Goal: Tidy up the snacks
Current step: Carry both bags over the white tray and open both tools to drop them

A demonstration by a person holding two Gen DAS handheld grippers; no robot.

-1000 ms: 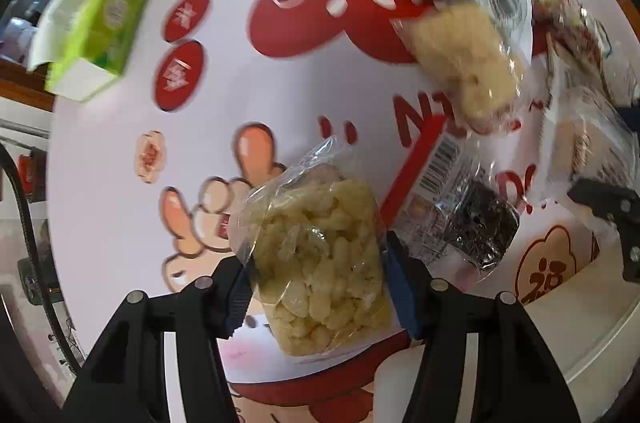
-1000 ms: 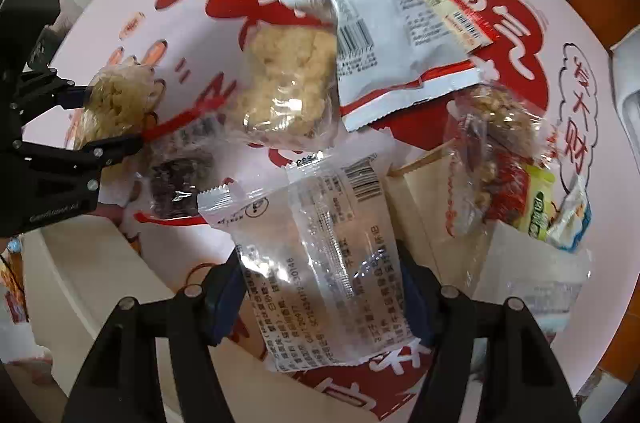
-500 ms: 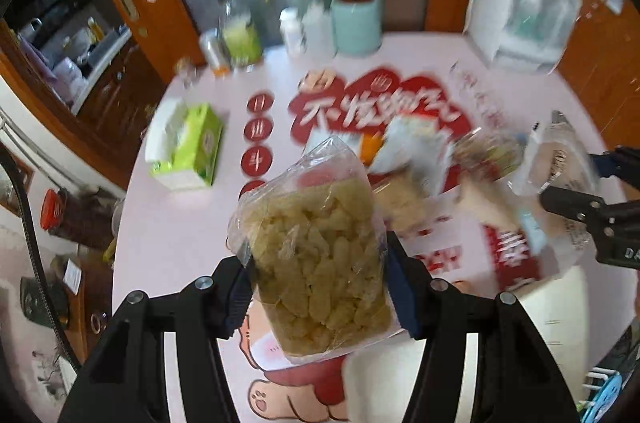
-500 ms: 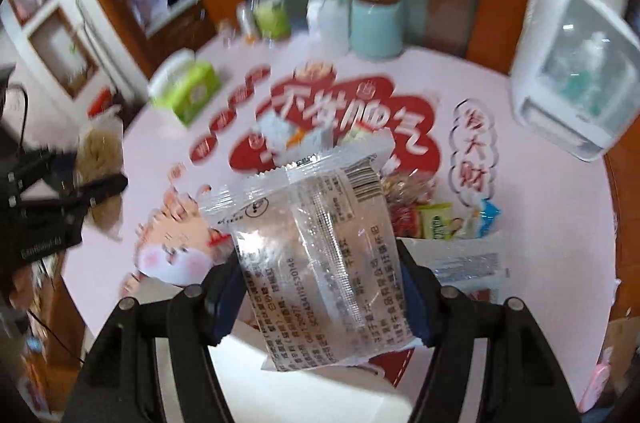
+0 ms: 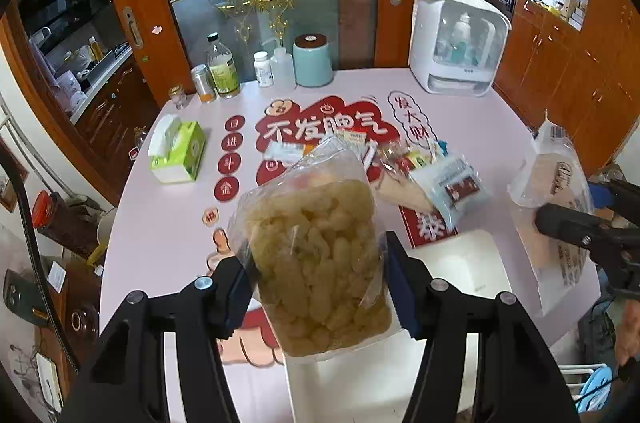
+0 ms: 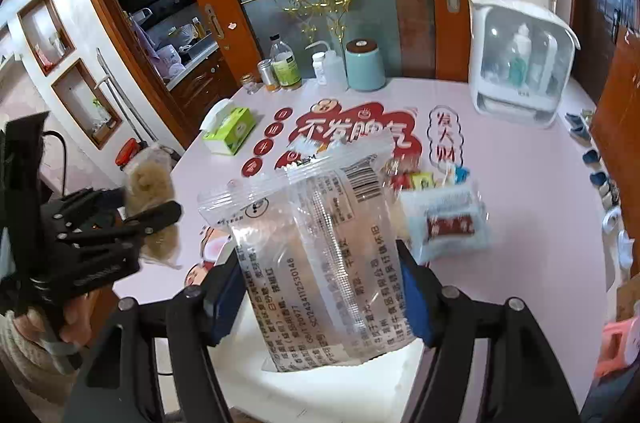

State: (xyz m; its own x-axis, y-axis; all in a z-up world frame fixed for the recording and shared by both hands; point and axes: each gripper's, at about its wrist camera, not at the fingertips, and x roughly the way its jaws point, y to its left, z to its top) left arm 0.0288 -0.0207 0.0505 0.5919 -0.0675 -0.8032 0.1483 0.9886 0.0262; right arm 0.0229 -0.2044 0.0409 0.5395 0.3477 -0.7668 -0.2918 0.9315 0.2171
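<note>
My left gripper [image 5: 320, 287] is shut on a clear bag of yellow puffed snacks [image 5: 320, 255], held up above the pink round table [image 5: 160, 235]. My right gripper [image 6: 320, 287] is shut on a clear printed snack packet [image 6: 316, 243], also lifted. Each gripper shows in the other's view: the right one [image 5: 580, 223] at the right edge, the left one [image 6: 132, 215] at the left. A pile of snack packets [image 5: 404, 167] lies mid-table, with a light-blue packet [image 6: 444, 223] at its near side. A white box [image 5: 452, 271] sits at the near table edge under both bags.
A green tissue box [image 5: 178, 153] sits at the table's left. Bottles, jars and a teal canister [image 5: 314, 61] stand along the far edge. A white appliance [image 5: 460, 43] stands at the far right. Wooden doors and cabinets surround the table.
Both grippers have risen and pulled back from the table with their bags still held. The view went from close over the snack pile to the whole table and room.
</note>
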